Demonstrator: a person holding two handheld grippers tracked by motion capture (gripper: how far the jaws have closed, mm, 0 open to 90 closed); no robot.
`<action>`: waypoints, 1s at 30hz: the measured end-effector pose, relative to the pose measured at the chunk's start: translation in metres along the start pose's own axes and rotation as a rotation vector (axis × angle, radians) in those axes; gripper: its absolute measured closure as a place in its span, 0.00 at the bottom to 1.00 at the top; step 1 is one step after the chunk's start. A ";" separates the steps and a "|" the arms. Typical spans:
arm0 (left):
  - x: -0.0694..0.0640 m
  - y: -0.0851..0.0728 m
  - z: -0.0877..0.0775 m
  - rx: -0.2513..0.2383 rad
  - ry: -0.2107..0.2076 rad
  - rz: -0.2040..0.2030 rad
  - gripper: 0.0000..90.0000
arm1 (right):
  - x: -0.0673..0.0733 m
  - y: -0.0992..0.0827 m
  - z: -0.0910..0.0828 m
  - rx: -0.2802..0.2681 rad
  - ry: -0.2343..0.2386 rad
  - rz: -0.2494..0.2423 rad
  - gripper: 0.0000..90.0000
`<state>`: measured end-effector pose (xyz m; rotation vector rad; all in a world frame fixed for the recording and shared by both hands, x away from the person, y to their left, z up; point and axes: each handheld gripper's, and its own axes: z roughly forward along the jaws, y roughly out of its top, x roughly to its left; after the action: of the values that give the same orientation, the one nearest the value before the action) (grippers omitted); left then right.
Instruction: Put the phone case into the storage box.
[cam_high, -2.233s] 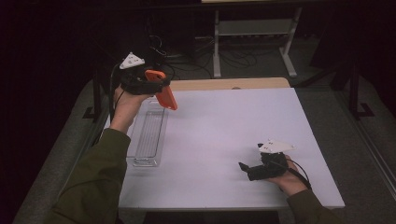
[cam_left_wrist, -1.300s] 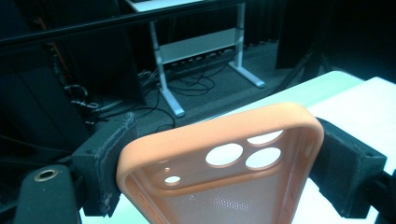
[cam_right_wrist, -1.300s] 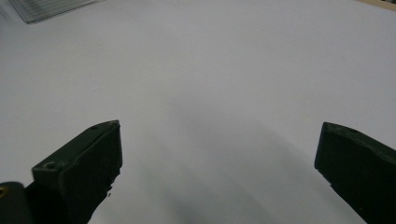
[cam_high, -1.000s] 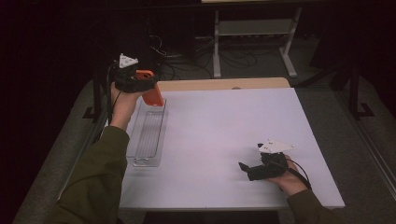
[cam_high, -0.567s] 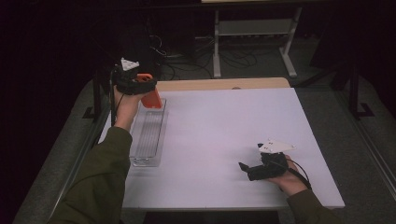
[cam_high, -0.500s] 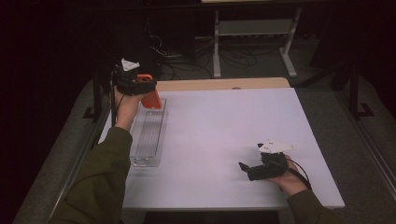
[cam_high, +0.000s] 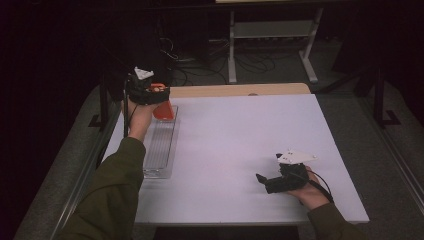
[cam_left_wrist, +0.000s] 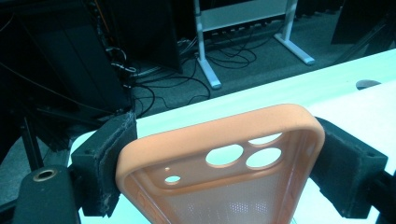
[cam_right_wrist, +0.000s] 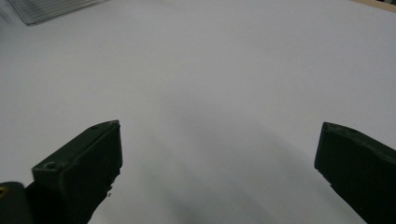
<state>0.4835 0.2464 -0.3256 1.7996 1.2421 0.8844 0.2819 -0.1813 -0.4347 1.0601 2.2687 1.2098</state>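
An orange phone case (cam_high: 163, 108) with camera cut-outs is held at the far end of a clear plastic tray (cam_high: 160, 150) on the left of the white table (cam_high: 240, 135). My left gripper (cam_high: 160, 96) is shut on it. In the left gripper view both black pads (cam_left_wrist: 105, 158) press the sides of the orange phone case (cam_left_wrist: 219, 133), open side up. Whether the case touches the tray I cannot tell. My right gripper (cam_high: 262, 180) rests near the front right of the table, and my right gripper (cam_right_wrist: 219, 154) stands wide open over bare white surface.
A wooden strip (cam_high: 240, 90) runs along the table's far edge. Beyond it on the dark floor are a white metal stand (cam_high: 270, 30) and loose cables (cam_high: 200, 70). A corner of the tray (cam_right_wrist: 51, 9) lies far from the right gripper.
The left hand has swung the orange case from a slant over the table to upright and lowered it to the tray's far end. The right hand has not moved.
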 end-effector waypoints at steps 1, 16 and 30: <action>0.000 -0.001 0.001 0.002 0.004 0.000 0.16 | 0.000 0.000 0.000 0.000 -0.001 0.000 0.00; -0.005 -0.012 0.016 0.042 0.034 0.008 0.16 | 0.000 0.000 0.000 -0.006 0.001 -0.006 0.00; -0.010 -0.018 0.022 0.068 0.056 0.016 0.16 | 0.000 0.000 -0.001 -0.005 0.001 -0.004 0.00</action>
<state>0.4920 0.2368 -0.3525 1.8516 1.3096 0.9174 0.2813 -0.1819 -0.4338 1.0526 2.2663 1.2141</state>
